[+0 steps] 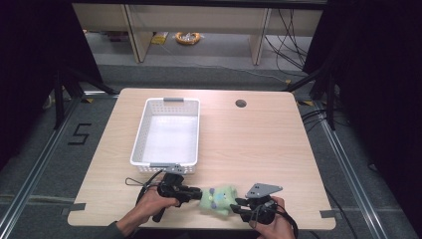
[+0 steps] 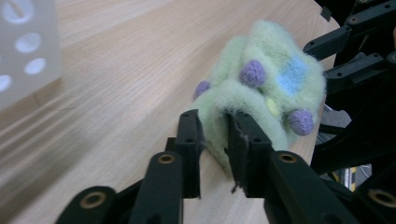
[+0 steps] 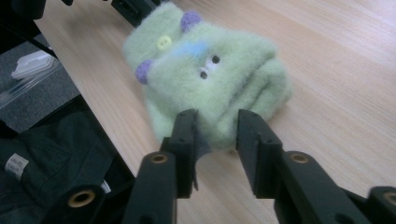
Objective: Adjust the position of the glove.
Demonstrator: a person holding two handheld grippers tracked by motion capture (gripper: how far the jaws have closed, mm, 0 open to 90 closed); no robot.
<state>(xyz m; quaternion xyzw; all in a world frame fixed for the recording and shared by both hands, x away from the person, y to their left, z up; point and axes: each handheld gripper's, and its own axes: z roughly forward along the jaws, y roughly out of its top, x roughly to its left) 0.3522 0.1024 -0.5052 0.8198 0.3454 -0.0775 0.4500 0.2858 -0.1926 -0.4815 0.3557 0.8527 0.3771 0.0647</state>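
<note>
A fuzzy pale green soft toy (image 1: 219,198) with purple bobbles and a blue patch lies on the wooden table near its front edge, between my two grippers. My left gripper (image 1: 199,194) comes at it from the left. In the left gripper view the toy's (image 2: 271,79) near edge sits loosely between the parted jaws of that gripper (image 2: 215,126), not squeezed. My right gripper (image 1: 238,203) reaches it from the right. In the right gripper view the toy's (image 3: 210,70) folded end pokes between the parted jaws of that gripper (image 3: 217,126), with gaps beside the pads.
A white perforated basket (image 1: 141,134) stands just behind my left hand, with nothing in it. A round cable hole (image 1: 241,103) sits at the table's far side. The front table edge runs right below the toy. Black frame parts of the right gripper (image 2: 355,46) are close behind the toy.
</note>
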